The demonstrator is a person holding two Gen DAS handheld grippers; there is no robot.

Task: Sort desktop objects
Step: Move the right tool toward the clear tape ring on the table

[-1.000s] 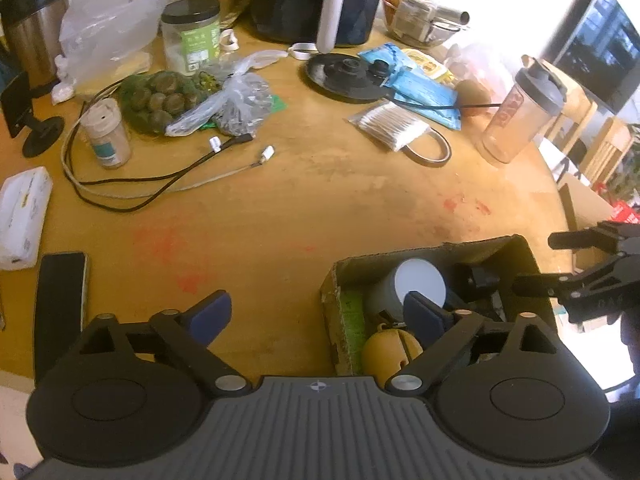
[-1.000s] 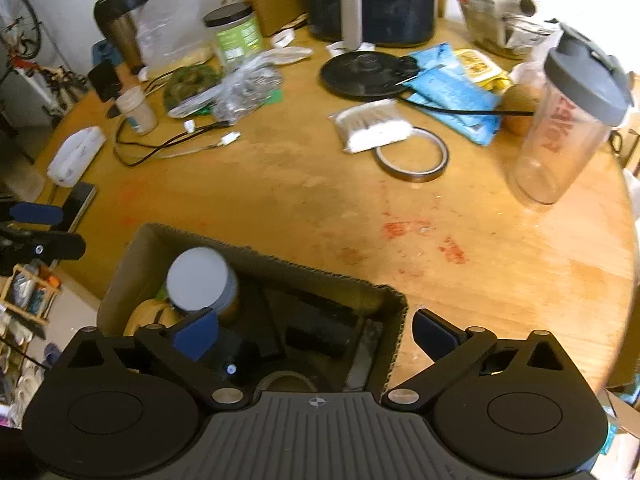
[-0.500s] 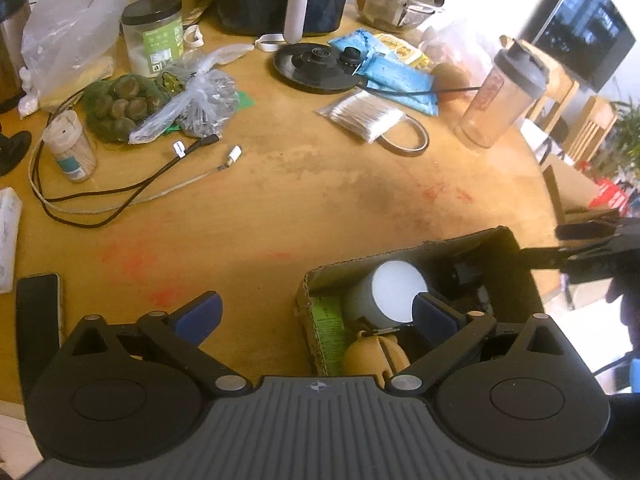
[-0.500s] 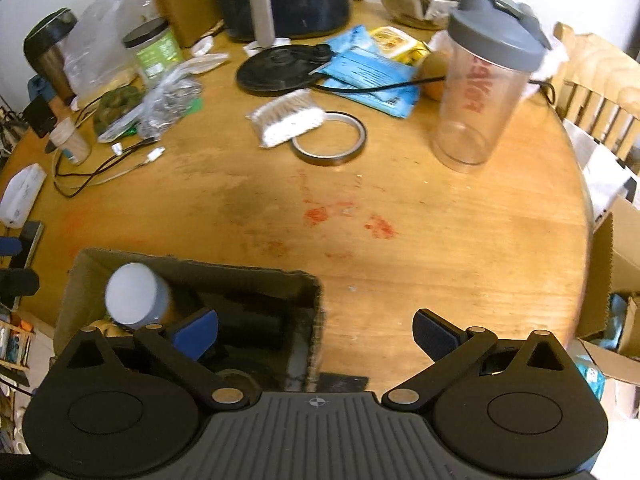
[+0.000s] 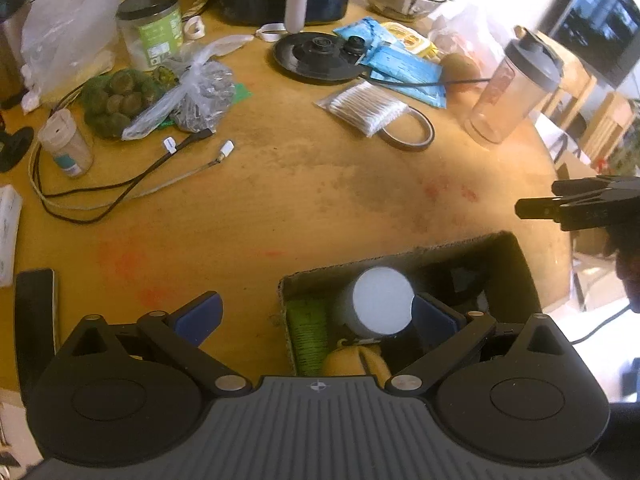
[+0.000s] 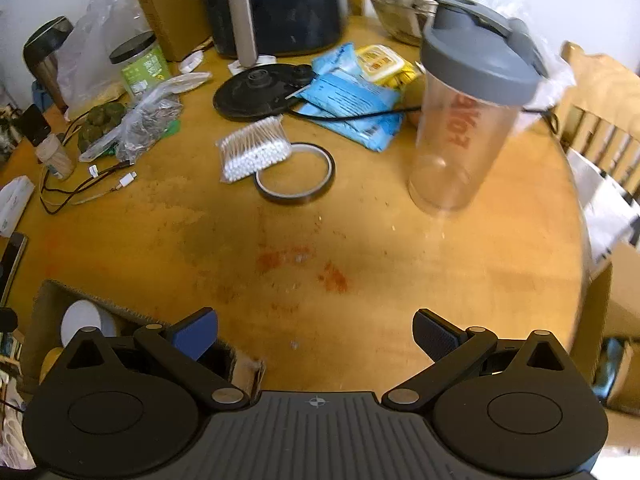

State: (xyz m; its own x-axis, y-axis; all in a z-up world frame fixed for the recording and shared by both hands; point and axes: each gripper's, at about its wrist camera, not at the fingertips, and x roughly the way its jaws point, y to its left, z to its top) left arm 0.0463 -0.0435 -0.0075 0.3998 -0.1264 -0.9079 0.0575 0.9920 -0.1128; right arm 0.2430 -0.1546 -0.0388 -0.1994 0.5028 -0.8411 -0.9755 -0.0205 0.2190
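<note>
Risk first: right gripper (image 6: 315, 330) hangs over bare wood w/ jaws spread wide and nothing between them, aimed roughly toward the clear plastic shaker bottle with grey lid (image 6: 472, 100). That bottle is tall, light and stands upright near the rim of the round wooden bench (image 6: 360, 248); a pad clipping it off-centre would prob. tip it or shove it toward the edge. Black power cord (image 6: 360, 114) runs just beside its base and could snag.

Left gripper (image 5: 316, 314) also has jaws open, empty, hovering above the near-left corner of the brown cardboard box (image 5: 516, 256), one pad over the box, the other over the bench. Box sits at the near edge and already holds a white-lidded cylindrical jar (image 5: 382, 302), a yellow rounded item and dark things; space left looks tight, esp. for the shaker.

Unsorted nearby: clear bag of cotton swabs (image 6: 254, 148) lying partly on the brown tape ring (image 6: 296, 178), so lifting one may drag the other. Loose charging cables (image 5: 132, 184) sprawl on the left; blue wipe packets (image 6: 352, 100) lie behind, partly under the cord.
</note>
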